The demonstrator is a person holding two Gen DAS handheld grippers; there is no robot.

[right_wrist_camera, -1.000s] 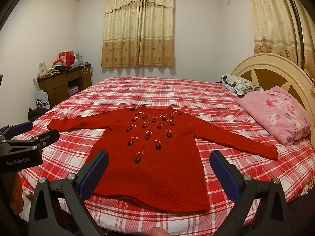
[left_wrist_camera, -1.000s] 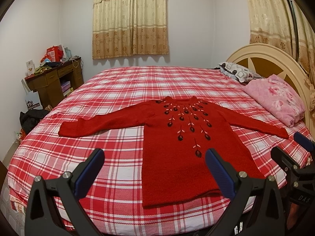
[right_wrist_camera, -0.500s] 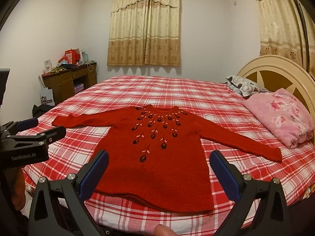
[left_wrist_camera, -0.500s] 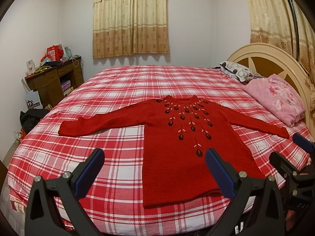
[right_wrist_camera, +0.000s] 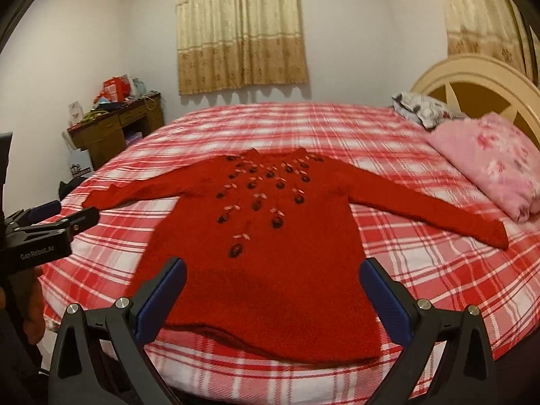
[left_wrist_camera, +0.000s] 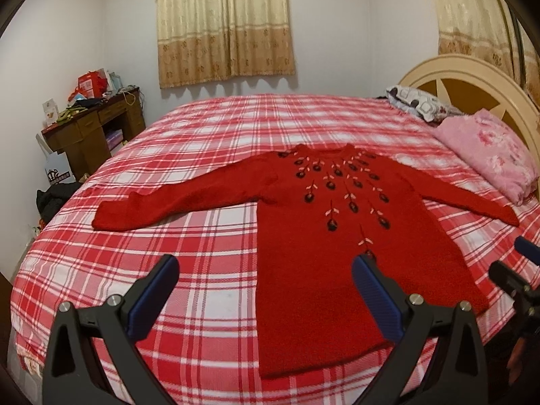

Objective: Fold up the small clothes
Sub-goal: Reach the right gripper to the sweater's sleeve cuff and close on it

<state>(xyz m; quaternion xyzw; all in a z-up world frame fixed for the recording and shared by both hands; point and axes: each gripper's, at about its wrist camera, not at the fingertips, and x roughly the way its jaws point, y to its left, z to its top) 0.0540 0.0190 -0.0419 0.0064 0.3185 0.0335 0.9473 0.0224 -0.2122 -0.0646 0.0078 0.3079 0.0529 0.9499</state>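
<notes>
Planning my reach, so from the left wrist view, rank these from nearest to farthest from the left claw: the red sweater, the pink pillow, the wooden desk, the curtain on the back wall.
1. Red sweater, just ahead on the bed.
2. Pink pillow, far right.
3. Wooden desk, far left.
4. Curtain, back wall.

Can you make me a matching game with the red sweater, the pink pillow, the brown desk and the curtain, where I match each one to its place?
Things:
1. red knitted sweater with dark flowers
2. pink flowered pillow
3. brown wooden desk
4. beige patterned curtain

Places:
A. against the white wall, beside the bed
B. spread flat on the red plaid bedspread, sleeves out
C. hanging on the far wall
D. by the cream curved headboard

Pairs: 1-B, 2-D, 3-A, 4-C
</notes>
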